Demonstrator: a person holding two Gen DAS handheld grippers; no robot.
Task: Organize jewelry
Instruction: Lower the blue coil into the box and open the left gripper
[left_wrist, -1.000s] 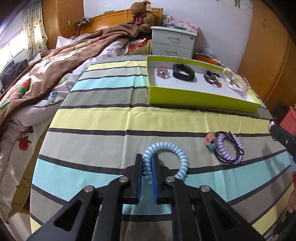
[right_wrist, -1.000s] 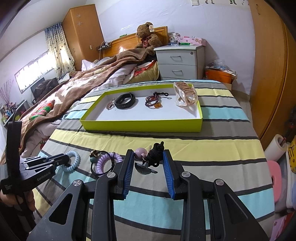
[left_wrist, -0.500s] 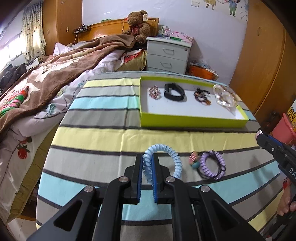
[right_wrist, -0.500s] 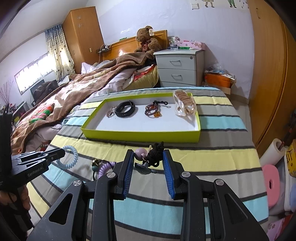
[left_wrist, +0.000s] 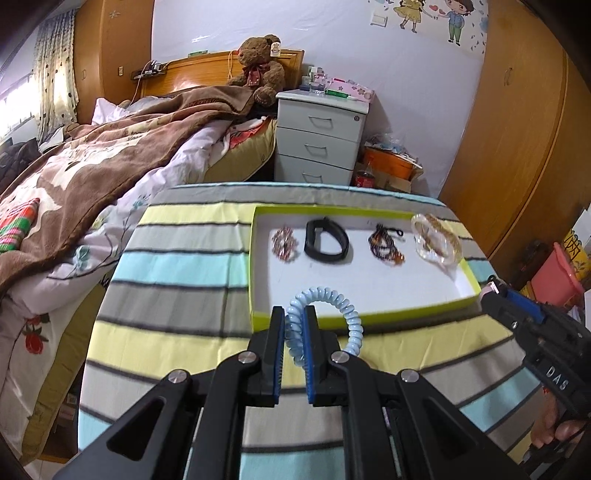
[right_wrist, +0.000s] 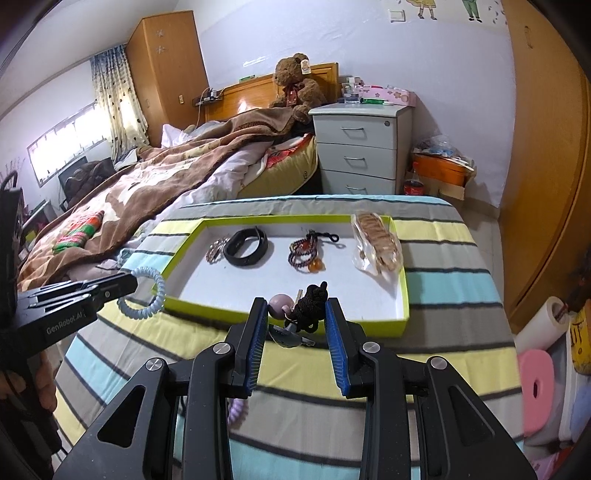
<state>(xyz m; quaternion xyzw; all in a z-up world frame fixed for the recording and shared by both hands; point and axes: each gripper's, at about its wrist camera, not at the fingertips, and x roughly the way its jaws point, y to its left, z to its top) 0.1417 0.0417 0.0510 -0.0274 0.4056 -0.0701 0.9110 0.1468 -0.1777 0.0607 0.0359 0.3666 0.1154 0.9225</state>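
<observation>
My left gripper (left_wrist: 294, 325) is shut on a light blue spiral hair tie (left_wrist: 328, 310) and holds it above the near rim of the green tray (left_wrist: 369, 318); it also shows in the right wrist view (right_wrist: 151, 291). My right gripper (right_wrist: 295, 314) is shut on a black knotted cord charm with a mauve bead (right_wrist: 308, 306), raised over the tray's near edge (right_wrist: 280, 319). In the tray lie a pink beaded piece (left_wrist: 284, 242), a black band (left_wrist: 327, 243), a dark bead bracelet (left_wrist: 386, 243) and a clear bagged bangle (left_wrist: 437, 242).
The tray sits on a striped tablecloth (left_wrist: 177, 266). A purple spiral tie (right_wrist: 236, 410) lies on the cloth under my right gripper. A bed (left_wrist: 74, 177) is at the left, a white nightstand (left_wrist: 321, 140) behind, a wooden wardrobe (left_wrist: 524, 129) at the right.
Both grippers have lifted and moved forward toward the tray, each carrying its item. The blue tie now hangs over the tray's near rim.
</observation>
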